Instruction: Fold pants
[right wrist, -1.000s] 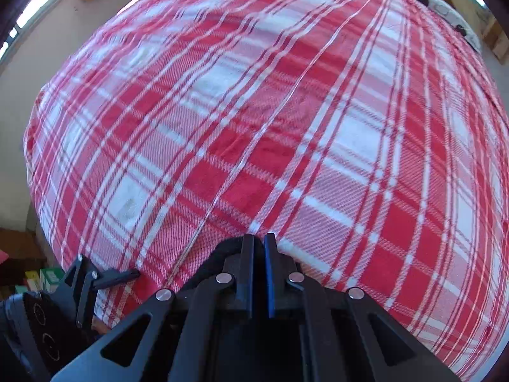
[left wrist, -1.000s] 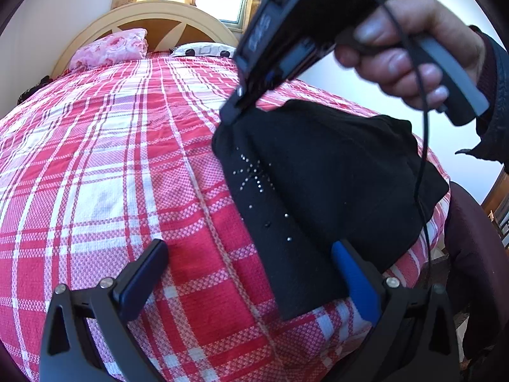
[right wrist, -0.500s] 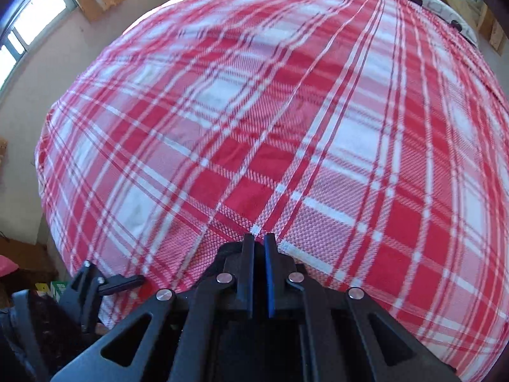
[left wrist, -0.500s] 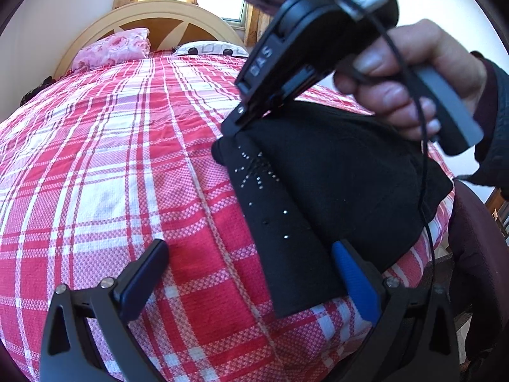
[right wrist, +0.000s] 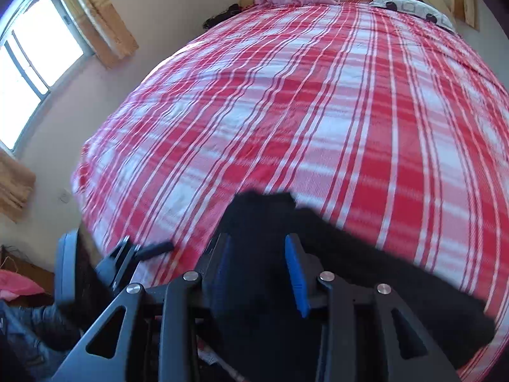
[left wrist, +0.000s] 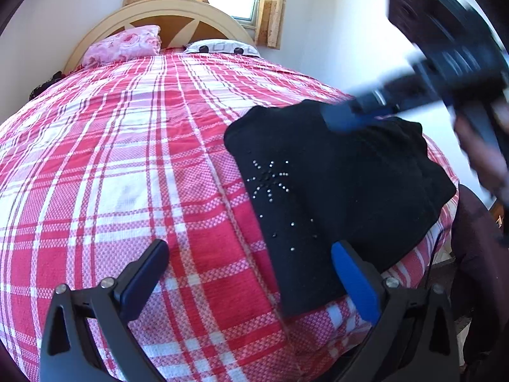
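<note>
Already the black pants [left wrist: 334,191] lie folded compact at the near right edge of the bed [left wrist: 127,159]. Right gripper [right wrist: 259,270] is opening, fabric between its jaws but ungripped; left gripper [left wrist: 251,273] gapes empty. Little remains.

bed: red plaid cover [left wrist: 133,165] | pink pillow [left wrist: 127,44] | patterned pillow [left wrist: 222,47] | arched headboard [left wrist: 178,9] | window [right wrist: 28,54]

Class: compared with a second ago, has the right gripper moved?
Yes. The right gripper has swung rightward off the black pants' left corner, jaws opening.
</note>
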Available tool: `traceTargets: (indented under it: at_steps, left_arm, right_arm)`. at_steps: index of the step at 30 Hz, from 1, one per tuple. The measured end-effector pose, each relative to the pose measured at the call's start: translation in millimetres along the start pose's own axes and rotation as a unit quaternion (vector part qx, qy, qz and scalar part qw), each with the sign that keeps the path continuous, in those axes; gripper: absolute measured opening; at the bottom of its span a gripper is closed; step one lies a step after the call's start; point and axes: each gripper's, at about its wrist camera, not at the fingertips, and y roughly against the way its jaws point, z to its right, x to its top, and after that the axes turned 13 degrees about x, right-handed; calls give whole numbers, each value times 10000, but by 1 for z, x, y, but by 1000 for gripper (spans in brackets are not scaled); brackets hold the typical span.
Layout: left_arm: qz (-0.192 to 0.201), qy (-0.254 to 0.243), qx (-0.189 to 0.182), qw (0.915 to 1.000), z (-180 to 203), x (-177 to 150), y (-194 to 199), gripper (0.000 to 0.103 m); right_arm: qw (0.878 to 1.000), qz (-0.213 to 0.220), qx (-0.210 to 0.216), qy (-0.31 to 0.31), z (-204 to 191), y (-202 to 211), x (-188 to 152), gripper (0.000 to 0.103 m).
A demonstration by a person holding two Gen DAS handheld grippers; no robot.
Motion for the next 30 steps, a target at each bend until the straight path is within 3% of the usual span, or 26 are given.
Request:
traceTargets:
  at_steps: [3,7,9,14,19,25,30]
  left_arm:
    - [-25,-19,39,10000,2,0,0,103]
    - [-84,-28,75,9999,2,2,2,103]
    - [-115,-26,88,9999,1,4,3,103]
    - [-187,-13,134,9997,-1,9,2,103]
    - [-267,-11,146,9995,-2,13,-3,103]
    - [-360,-4,134,9993,1,16,-6,103]
    - [-237,-95,173,9995,5,24,-2,103]
  right_arm:
    - [9996,-55,76,-285,13,-19,-22,38]
    - [9923,489,650,-937,42,-19,-27,38]
    - [9907,606,721,-984,41,-16,-30,38]
    - [9925,919,341,-735,30,5,-49,38]
    - [9849,1426,-53,-984,45,27,-74,43]
    - [9846,1530,-79,-846,47,29,-83,43]
    - [9797,1802,-523,-705,45,61,-101,53]
